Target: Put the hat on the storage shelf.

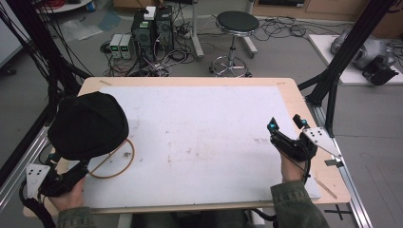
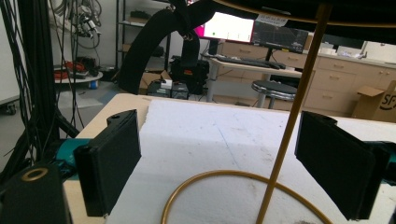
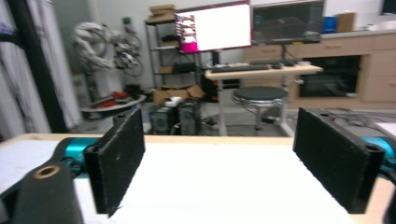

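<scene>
At the left edge of the table [image 1: 294,95], covered by a white foam sheet [image 1: 204,137], stands a thin brass-coloured wire stand with a round ring base [image 1: 124,167] carrying a black rounded hat [image 1: 88,124] on top. The ring base lies flat on the white sheet, and the hat hangs above it, overlapping the table's left border in the high view. The left hand-held gripper [image 1: 71,175] sits at the near left corner, just beside the ring base, held in the person's left hand [image 1: 71,197]. In the left gripper view its two black jaws stand spread wide, with the stand's slim upright rod [image 2: 294,121] rising between them and touching neither pad; the ring base [image 2: 205,184] curves on the sheet below, and the hat's dark underside [image 2: 355,11] spans the top.

Well apart, near the right edge of the table, the right hand-held gripper [image 1: 285,126] is held in the person's right hand [image 1: 290,166], with a green sleeve [image 1: 294,204] behind it. Its jaws are spread wide with nothing between them, as the right gripper view shows over bare white sheet [image 3: 219,186]. Beyond the table, a black round stool [image 1: 236,23] stands on the floor.
</scene>
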A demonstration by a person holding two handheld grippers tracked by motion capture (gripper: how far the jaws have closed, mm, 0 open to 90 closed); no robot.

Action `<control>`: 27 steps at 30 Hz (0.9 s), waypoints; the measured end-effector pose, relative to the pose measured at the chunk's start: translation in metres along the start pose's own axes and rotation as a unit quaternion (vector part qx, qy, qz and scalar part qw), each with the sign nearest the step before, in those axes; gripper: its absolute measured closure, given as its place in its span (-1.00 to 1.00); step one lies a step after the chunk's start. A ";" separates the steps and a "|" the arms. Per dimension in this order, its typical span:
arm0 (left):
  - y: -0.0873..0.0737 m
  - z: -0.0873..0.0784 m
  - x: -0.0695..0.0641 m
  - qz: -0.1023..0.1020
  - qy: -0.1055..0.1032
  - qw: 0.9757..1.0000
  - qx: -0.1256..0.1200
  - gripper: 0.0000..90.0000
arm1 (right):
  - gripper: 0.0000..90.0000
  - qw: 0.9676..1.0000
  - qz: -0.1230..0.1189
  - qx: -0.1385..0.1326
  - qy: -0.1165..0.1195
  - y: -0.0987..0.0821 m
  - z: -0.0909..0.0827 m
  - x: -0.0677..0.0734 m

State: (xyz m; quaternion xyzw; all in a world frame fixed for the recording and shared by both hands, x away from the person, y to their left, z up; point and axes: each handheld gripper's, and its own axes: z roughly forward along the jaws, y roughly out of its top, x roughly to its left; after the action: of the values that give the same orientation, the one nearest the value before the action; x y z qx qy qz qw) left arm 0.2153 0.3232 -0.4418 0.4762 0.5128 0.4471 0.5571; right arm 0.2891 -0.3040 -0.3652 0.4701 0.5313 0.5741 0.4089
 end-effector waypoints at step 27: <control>0.001 0.000 0.002 0.004 -0.001 1.000 0.002 -0.68 | -0.73 0.995 -0.014 0.069 -0.073 -0.062 0.003 -0.021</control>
State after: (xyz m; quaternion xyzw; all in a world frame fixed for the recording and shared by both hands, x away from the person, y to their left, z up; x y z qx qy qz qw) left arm 0.2158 0.3251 -0.4416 0.4795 0.5112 0.4477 0.5552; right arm 0.2946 -0.3180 -0.4289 0.5306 0.5449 0.4942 0.4211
